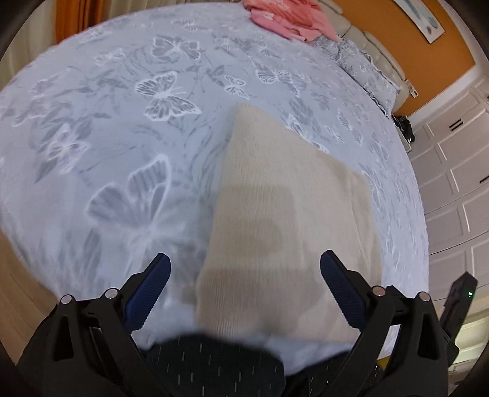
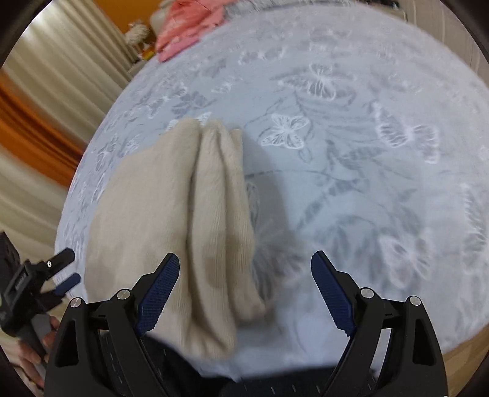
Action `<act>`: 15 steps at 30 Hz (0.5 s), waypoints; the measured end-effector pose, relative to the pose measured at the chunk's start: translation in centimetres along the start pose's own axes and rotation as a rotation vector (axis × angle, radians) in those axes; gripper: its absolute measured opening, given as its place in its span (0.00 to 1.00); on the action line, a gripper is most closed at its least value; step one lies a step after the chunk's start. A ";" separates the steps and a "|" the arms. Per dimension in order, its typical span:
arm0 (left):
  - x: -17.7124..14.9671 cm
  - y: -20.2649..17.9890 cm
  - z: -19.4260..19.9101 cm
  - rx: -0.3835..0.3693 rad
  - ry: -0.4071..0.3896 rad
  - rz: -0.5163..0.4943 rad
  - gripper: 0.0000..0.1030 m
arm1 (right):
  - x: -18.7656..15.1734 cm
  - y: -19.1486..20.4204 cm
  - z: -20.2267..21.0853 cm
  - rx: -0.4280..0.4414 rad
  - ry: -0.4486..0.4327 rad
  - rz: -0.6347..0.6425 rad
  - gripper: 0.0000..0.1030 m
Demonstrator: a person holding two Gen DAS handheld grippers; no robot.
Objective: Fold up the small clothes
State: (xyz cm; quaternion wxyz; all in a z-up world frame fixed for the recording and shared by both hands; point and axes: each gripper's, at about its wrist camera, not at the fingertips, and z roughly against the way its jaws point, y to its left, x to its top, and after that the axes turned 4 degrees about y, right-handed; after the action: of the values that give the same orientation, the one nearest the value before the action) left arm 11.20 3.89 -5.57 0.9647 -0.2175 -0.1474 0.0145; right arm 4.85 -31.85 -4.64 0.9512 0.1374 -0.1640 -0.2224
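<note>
A cream knitted garment (image 1: 275, 213) lies folded on the pale blue butterfly bedspread (image 1: 122, 122), close to the near edge. My left gripper (image 1: 244, 259) hovers over its near part, jaws wide apart, blue pads (image 1: 149, 290) clear of the cloth. In the right wrist view the same garment (image 2: 183, 229) shows its stacked folded edges on the right side. My right gripper (image 2: 244, 259) stands open above those edges, with nothing pressed between the pads (image 2: 333, 296). The left gripper (image 2: 65, 270) shows at the far left, held by a hand (image 2: 33, 357).
A heap of pink clothes (image 1: 287, 18) lies at the far side of the bed, also in the right wrist view as pink clothes (image 2: 186, 27). A patterned pillow (image 1: 363, 67) sits by the headboard. White cupboard doors (image 1: 452, 158) stand to the right; curtains (image 2: 45, 107) hang to the left.
</note>
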 end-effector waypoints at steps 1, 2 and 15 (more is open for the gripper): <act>0.7 0.3 -0.9 -0.003 0.014 0.009 0.94 | 0.9 -0.3 -1.3 0.013 0.025 -0.020 0.83; 1.5 0.7 -2.3 -0.017 0.043 0.024 0.94 | 1.5 -0.5 -2.5 0.022 0.052 -0.042 0.83; 4.2 -2.4 1.0 -0.323 0.043 -0.089 0.41 | 2.7 4.1 5.0 0.165 -0.170 0.129 0.19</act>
State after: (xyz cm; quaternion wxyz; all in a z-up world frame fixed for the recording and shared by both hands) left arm 14.80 2.46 -2.54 0.9199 -0.3631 -0.1366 -0.0566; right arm 6.79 -30.51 1.92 0.9316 0.1848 -0.2704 -0.1576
